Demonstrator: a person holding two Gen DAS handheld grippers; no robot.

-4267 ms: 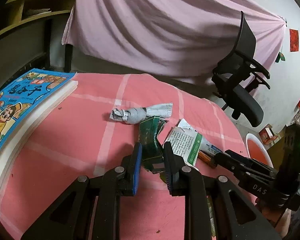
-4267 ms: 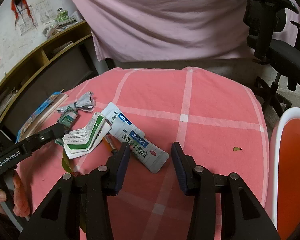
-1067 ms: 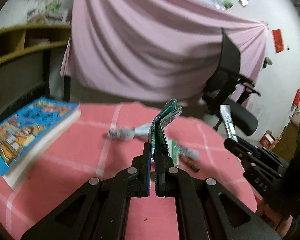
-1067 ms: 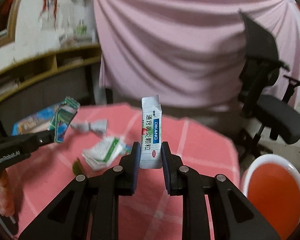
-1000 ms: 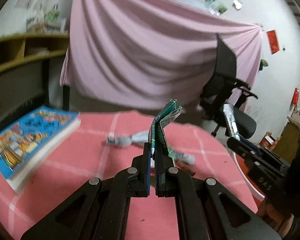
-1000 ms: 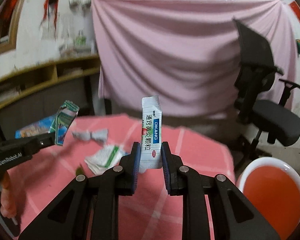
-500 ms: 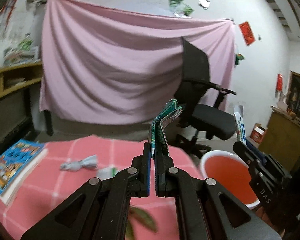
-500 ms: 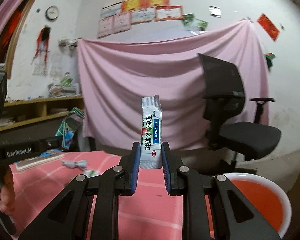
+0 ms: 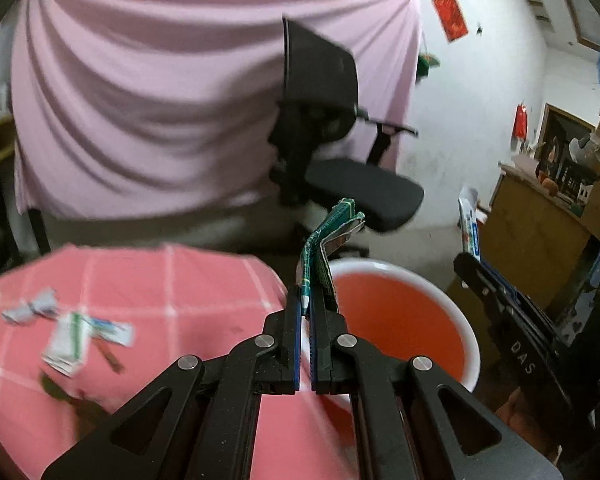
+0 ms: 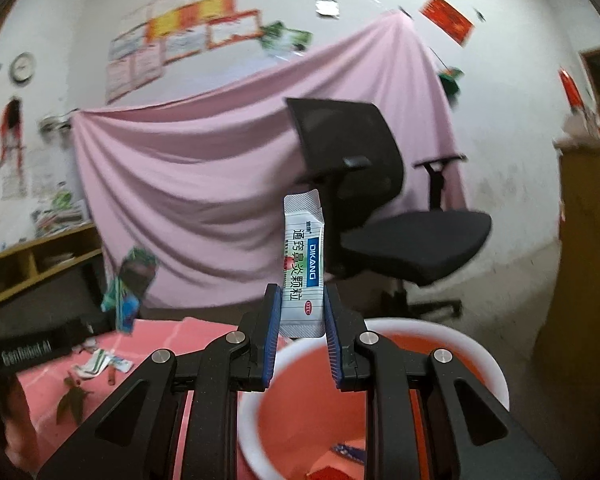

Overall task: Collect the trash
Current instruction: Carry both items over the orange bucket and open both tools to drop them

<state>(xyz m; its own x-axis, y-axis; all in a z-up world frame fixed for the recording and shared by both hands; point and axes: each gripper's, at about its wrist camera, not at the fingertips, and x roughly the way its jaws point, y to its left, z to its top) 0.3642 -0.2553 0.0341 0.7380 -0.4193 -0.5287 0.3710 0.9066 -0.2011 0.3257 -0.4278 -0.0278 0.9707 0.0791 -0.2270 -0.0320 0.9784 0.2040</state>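
My left tool (image 9: 305,322) is clamped tight on a folded green wrapper (image 9: 327,240) that stands up out of the jaws, and my right tool (image 10: 300,322) grips a white sachet (image 10: 302,268) upright by its lower end, pads pressing both edges. From the left view the wrapper hangs over the near rim of the orange bin (image 9: 470,340), just beyond the bench (image 9: 204,292) edge; from the right view the sachet sits above the same bin's rim (image 10: 496,372), with the orange inside showing below and a few scraps already at the bottom. So I judge I'm at the carry-and-drop step: both pieces are off the bench and near the bin mouth, not yet let go. Next I'd bring each tool well inside the rim, tip it downward and part the jaws, one piece at a time, so a light wrapper doesn't flutter outside. More litter waits on the bench: a torn white packet (image 9: 66,342), a crumpled grey wrapper (image 9: 34,306) and a leaf (image 10: 74,398), so another trip looks necessary afterwards.
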